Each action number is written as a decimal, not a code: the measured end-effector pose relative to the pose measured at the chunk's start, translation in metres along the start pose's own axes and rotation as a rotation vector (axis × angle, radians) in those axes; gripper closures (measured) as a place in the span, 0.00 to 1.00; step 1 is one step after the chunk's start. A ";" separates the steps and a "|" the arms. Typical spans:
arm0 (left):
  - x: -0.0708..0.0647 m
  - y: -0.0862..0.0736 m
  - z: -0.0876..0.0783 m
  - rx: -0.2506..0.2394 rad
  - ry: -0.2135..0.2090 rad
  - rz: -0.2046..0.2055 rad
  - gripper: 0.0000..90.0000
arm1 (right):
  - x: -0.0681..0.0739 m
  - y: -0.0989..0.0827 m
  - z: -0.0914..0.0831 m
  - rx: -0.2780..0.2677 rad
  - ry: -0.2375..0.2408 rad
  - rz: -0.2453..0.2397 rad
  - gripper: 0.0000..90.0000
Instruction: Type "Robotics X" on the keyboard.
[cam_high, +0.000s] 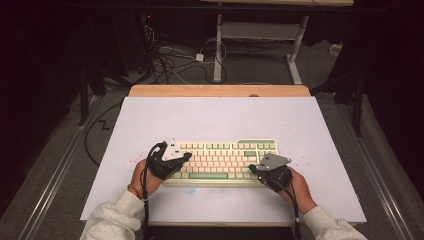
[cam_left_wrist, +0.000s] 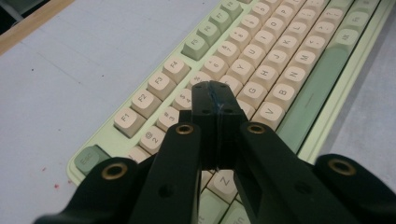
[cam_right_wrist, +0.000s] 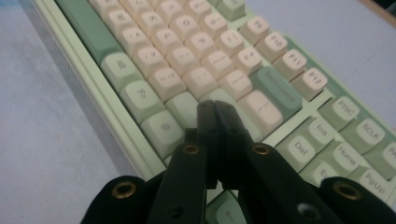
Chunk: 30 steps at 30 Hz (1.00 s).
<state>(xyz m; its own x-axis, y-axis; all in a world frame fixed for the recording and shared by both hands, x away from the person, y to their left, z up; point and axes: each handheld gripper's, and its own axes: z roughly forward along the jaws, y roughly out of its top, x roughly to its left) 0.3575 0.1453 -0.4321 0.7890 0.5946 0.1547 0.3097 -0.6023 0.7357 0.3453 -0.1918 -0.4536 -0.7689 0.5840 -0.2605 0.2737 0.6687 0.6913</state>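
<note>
A pale green keyboard (cam_high: 222, 163) with cream and green keys lies on the white board near its front edge. My left gripper (cam_high: 184, 158) hovers over the keyboard's left end, shut with nothing between its jaws; in the left gripper view its tips (cam_left_wrist: 215, 95) sit just above the upper letter keys of the keyboard (cam_left_wrist: 280, 60). My right gripper (cam_high: 253, 170) is over the keyboard's right part, also shut and empty. In the right gripper view its tips (cam_right_wrist: 215, 112) hang over the keyboard (cam_right_wrist: 187, 70) near the enter key. Whether either tip touches a key I cannot tell.
The white board (cam_high: 220, 120) rests on a wooden table (cam_high: 220, 90). The person's hands and pale sleeves (cam_high: 115, 215) come in from the bottom. Behind the table stand a white desk frame (cam_high: 260, 35) and loose cables (cam_high: 170, 60) on the floor.
</note>
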 end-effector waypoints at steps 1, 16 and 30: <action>-0.001 0.002 0.004 0.007 -0.007 0.005 0.98 | 0.000 -0.001 0.001 -0.003 0.001 0.006 1.00; -0.003 0.015 0.030 0.068 -0.037 0.027 0.97 | 0.000 -0.002 0.000 -0.003 -0.002 0.018 1.00; 0.000 0.016 0.042 0.106 -0.036 0.026 0.97 | 0.001 -0.002 0.000 -0.005 -0.008 0.012 1.00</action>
<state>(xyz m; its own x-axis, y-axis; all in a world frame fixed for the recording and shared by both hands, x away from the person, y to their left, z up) 0.3852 0.1134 -0.4476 0.8151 0.5602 0.1476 0.3423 -0.6714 0.6573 0.3443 -0.1927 -0.4555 -0.7608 0.5958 -0.2573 0.2804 0.6594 0.6976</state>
